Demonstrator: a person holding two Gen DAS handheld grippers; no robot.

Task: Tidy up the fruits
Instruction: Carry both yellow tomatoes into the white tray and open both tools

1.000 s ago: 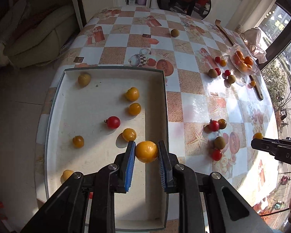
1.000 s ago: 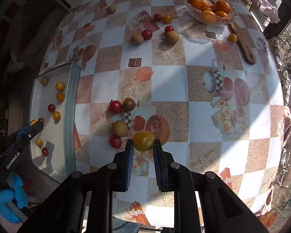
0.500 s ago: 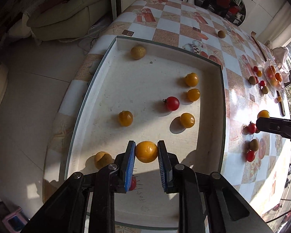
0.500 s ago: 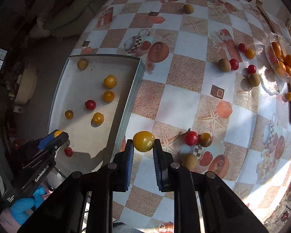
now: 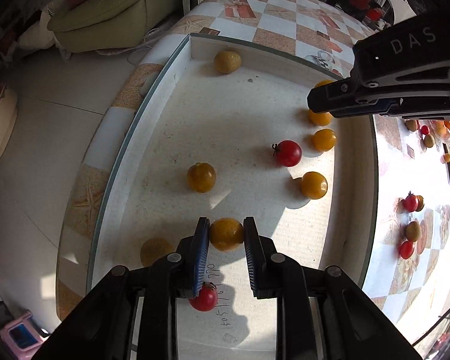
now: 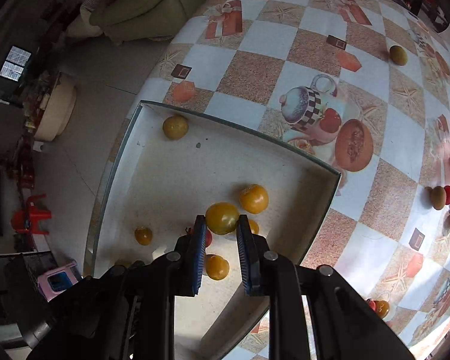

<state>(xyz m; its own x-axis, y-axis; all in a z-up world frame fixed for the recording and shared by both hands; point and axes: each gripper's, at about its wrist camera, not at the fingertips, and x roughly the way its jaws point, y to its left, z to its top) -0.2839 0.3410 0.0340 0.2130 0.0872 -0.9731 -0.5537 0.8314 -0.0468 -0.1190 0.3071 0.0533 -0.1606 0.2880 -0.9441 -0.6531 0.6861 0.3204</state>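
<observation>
A white tray (image 5: 171, 78) holds several yellow tomatoes and red ones, such as a red tomato (image 5: 288, 153). My left gripper (image 5: 226, 235) is shut on a yellow tomato (image 5: 226, 234), low over the tray's near part, with a red tomato (image 5: 204, 298) beneath its left finger. In the right wrist view my right gripper (image 6: 221, 220) is shut on a yellow-green tomato (image 6: 222, 217), above the tray (image 6: 213, 120) near its right wall. The right gripper's body (image 5: 390, 90) reaches in over the tray's far right in the left wrist view.
The checkered tablecloth (image 6: 255, 72) bears loose tomatoes to the right (image 5: 411, 204) and one yellow-green fruit (image 6: 398, 55) far back. A sofa (image 5: 111, 12) and floor lie left of the table edge. A pink stool (image 6: 57, 279) stands on the floor.
My right gripper has carried its tomato from over the tablecloth leftward to above the tray. My left gripper has sunk lower and shifted toward the tray's near side with its tomato.
</observation>
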